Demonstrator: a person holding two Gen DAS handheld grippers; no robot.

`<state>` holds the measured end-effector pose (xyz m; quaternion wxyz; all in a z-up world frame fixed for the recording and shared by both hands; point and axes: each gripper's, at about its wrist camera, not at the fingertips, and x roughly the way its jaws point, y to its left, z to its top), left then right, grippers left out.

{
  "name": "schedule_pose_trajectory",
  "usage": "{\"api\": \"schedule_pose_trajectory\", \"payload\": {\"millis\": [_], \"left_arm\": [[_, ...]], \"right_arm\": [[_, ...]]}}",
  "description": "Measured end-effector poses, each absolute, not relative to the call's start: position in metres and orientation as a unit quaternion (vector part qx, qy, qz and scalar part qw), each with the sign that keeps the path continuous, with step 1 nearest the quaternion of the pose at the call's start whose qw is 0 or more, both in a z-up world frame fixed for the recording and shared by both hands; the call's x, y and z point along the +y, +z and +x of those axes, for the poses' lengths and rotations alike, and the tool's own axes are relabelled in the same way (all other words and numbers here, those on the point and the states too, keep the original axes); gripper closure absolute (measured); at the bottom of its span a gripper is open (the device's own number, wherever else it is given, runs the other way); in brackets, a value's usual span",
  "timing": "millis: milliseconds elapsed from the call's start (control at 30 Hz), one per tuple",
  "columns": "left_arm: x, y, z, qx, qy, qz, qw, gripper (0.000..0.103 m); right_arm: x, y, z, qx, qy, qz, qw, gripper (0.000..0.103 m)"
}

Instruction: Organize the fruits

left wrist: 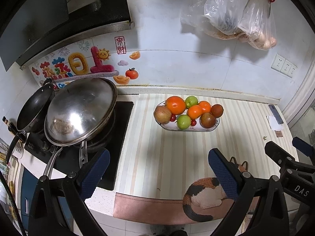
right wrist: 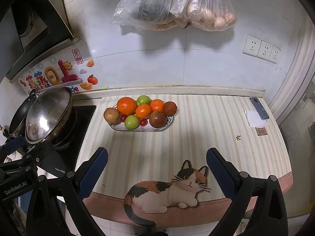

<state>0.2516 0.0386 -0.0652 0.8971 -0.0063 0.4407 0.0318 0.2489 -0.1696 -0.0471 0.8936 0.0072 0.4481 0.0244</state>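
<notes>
Orange, green and red fruits (right wrist: 141, 113) sit piled on the plate (right wrist: 170, 120); left claw (left wrist: 159, 172) and right claw (right wrist: 157, 170) hover released, empty, over the worktop (right wrist: 206, 137) — gathered already, or awaiting sorting.

A striped cat-print mat (right wrist: 177, 143) covers the counter (right wrist: 137, 90), carrying a fruit plate (right wrist: 170, 120), phone (right wrist: 259, 108) and paper (right wrist: 254, 119).

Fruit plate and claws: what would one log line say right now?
fruit: piled on plate | left claw: open, empty, above mat | right claw: open, empty | contact: none
</notes>
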Motion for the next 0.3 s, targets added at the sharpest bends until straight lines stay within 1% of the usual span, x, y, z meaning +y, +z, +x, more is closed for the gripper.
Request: {"api": "schedule_pose_trajectory", "payload": {"millis": [300], "left_arm": [[0.0388, -0.0645, 0.2513, 0.439, 0.030, -0.010, 0.898, 0.000]], "right_arm": [[-0.1672, -0.0444, 0.2487, 0.447, 0.027, 0.007, 0.894, 0.001]]}}
